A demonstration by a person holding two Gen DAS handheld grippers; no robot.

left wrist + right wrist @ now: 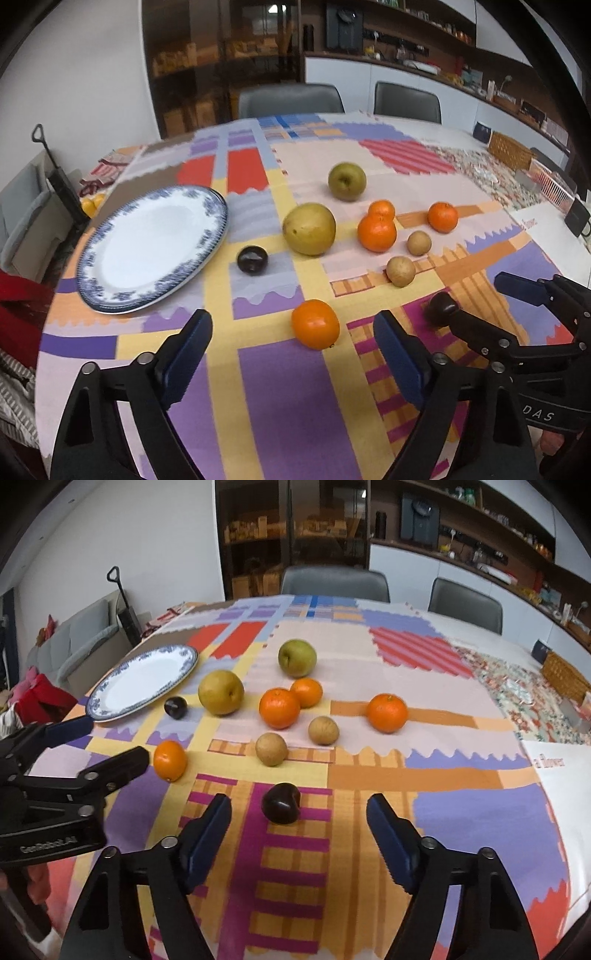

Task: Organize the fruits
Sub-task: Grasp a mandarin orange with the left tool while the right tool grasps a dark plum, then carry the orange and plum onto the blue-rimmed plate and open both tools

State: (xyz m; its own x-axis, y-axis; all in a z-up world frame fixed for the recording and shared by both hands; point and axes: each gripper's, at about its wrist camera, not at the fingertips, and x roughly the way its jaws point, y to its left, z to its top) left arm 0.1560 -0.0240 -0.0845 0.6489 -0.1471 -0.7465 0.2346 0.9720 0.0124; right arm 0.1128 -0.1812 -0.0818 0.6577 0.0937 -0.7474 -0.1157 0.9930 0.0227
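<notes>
Two dark-framed shelf walls (461,524) filled the back of the room, crowded with boxes and small items too blurred to name, above a long white cabinet run (406,85). Beside them stood a plain white wall (129,535). Two grey chairs (291,99) were pushed up at the far edge of the counter (554,786), which was covered by a patchwork cloth (295,867) of purple, yellow, orange, pink and red blocks. A woven basket (565,672) sat at the counter's far right.

On the left of the cloth lay a white oval plate (147,251) with a blue patterned rim, holding nothing. The fruits lay loose to its right: two yellow-green pears (221,692), four oranges (279,708), two small brown fruits (271,748) and two dark plums (281,804), none touching the plate.

Left claw (291,332) hung above the cloth with its blue pads spread apart, one orange (315,324) lying just ahead between them, ungripped. Right claw (299,812) likewise stood released, the nearer plum resting on the cloth between its pads (388,830) with clear gaps on both sides.
</notes>
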